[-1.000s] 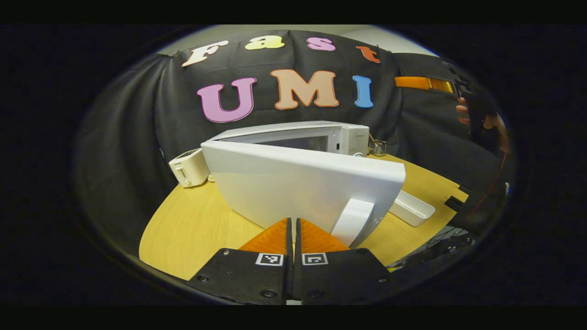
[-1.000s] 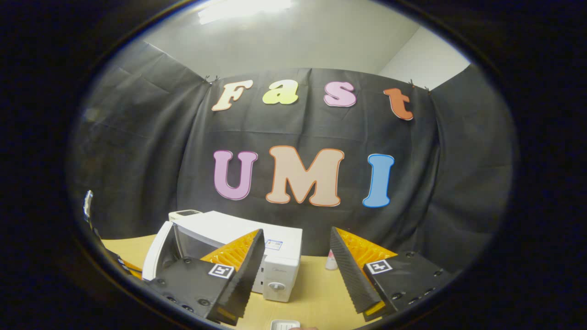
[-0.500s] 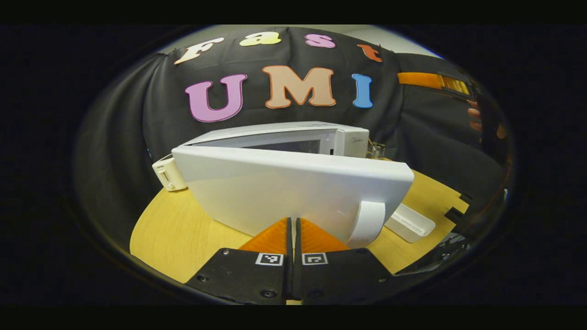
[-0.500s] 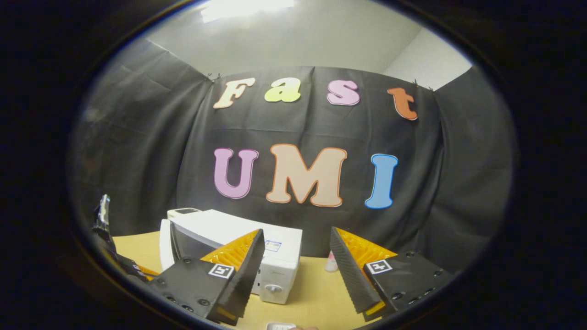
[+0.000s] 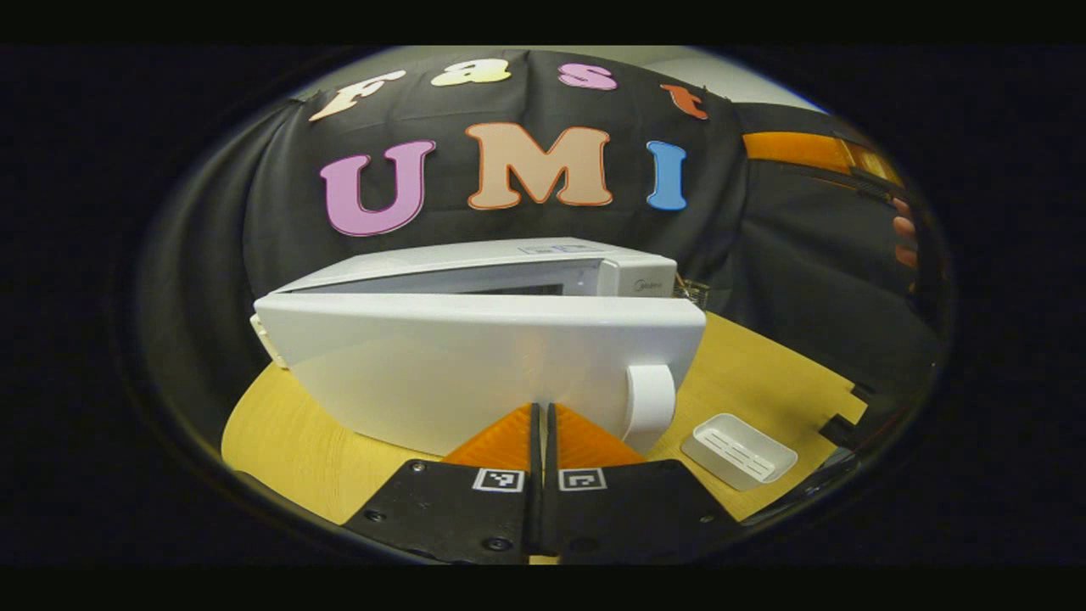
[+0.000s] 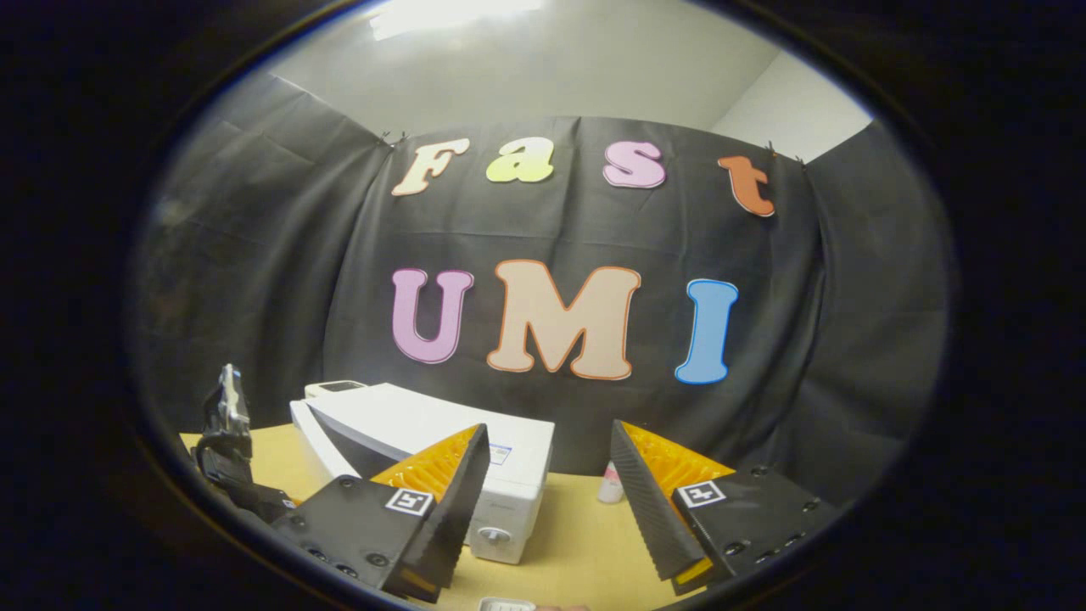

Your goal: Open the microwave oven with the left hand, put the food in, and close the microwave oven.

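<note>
Black cloth hangs behind a light wooden worktop [image 5: 747,365], and on it I see the white microwave oven [image 5: 509,263] standing toward the back edge, its long axis running along the cloth wall. Its door [image 5: 475,373] is partly open, swung out toward my left gripper [image 5: 540,424], with a dark gap showing between the door's top edge and the oven body. The door's outer face is plain glossy white, and a rounded white handle [image 5: 649,399] sits upright near its free end, which points to the right in the left gripper view. The control panel end of the oven, with a round knob [image 6: 492,536], faces the right gripper view.

My left gripper has its fingers pressed together with nothing between them, tips right up against the lower part of the door face, just left of the handle; I cannot tell whether they touch it. My right gripper [image 6: 550,475] is held spread wide and empty, above the worktop in front of the oven's knob end.

A white ridged soap-dish-like tray [image 5: 738,450] lies on the worktop near the front right edge, beside the door's handle end. A small pale bottle [image 6: 607,484] stands by the back edge, right of the oven.
</note>
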Demonstrator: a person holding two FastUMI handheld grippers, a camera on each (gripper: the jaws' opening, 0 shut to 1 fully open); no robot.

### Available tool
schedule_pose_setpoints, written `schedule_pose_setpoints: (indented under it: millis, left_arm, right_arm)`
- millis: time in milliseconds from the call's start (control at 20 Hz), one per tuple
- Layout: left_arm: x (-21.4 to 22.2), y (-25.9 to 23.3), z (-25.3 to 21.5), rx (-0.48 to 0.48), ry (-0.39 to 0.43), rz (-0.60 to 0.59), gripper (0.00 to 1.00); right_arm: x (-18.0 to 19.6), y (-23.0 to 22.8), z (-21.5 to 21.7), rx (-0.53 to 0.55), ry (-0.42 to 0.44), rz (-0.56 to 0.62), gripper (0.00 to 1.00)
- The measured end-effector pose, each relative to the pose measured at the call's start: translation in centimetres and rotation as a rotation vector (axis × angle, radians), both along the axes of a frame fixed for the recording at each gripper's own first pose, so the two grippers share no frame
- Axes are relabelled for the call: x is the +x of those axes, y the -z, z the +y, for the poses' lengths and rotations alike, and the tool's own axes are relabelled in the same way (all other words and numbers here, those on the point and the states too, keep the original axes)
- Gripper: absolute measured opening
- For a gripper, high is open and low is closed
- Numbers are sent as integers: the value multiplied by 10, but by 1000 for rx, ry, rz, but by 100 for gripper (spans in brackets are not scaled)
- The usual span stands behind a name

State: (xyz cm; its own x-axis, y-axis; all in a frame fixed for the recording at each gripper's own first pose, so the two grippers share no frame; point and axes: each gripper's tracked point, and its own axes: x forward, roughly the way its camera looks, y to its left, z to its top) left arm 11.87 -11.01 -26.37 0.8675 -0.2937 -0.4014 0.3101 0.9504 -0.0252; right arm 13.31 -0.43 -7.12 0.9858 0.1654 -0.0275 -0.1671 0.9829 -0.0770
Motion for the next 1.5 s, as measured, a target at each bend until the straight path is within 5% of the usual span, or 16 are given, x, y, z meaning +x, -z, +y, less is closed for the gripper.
schedule_pose_setpoints:
  millis: [100,150,200,800,850,1500]
  left_arm:
    - [11,3,-3,6,-7,-2,0]
    - [16,3,-5,5,-9,-4,0]
    - [21,3,-8,6,-11,-8,0]
    - [73,4,-18,3,-66,-15,0]
    - [75,4,-19,0,-70,-13,1]
    - [82,8,-25,-15,-113,-11,2]
  right_arm:
    - [0,0,-4,2,1,1,78]
    - [2,-2,-5,2,2,1,88]
    - [3,-1,-7,2,3,3,78]
    - [10,10,-16,-19,-13,35,78]
    - [11,10,-16,-22,-16,37,88]
    - [17,16,-20,-22,-24,51,78]
